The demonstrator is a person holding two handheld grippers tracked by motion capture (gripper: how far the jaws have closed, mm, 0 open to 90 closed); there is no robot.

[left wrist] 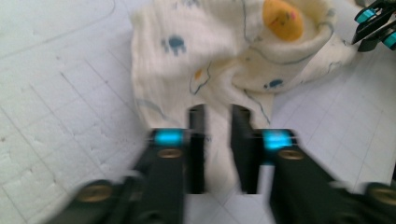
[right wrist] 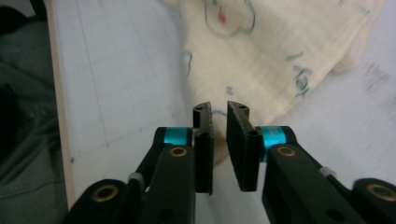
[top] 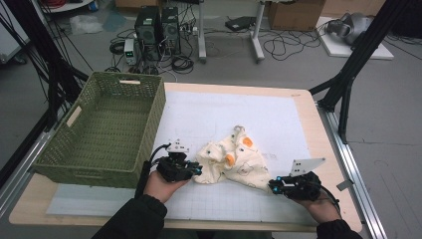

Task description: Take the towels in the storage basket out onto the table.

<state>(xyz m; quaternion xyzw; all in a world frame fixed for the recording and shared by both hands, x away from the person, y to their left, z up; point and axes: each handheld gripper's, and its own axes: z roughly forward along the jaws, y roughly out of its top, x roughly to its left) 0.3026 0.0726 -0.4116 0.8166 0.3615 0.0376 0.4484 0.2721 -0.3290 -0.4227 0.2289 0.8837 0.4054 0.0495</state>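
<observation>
A cream cloth [top: 234, 162] with orange and blue prints lies crumpled on the white gridded mat [top: 278, 124]. My left gripper [top: 198, 170] is at the cloth's left end. In the left gripper view its jaws [left wrist: 218, 114] stand close together with a bunched fold of the cloth [left wrist: 219, 60] between them. My right gripper [top: 272, 187] is at the cloth's near right corner. In the right gripper view its jaws [right wrist: 219, 112] are nearly together over that corner of the cloth [right wrist: 280, 51], which shows in the narrow gap.
A green woven basket [top: 104, 129] stands on the table's left side, just beyond my left hand. The wooden table edge [top: 328, 149] runs along the right. Computers, cables and boxes lie on the floor behind the table.
</observation>
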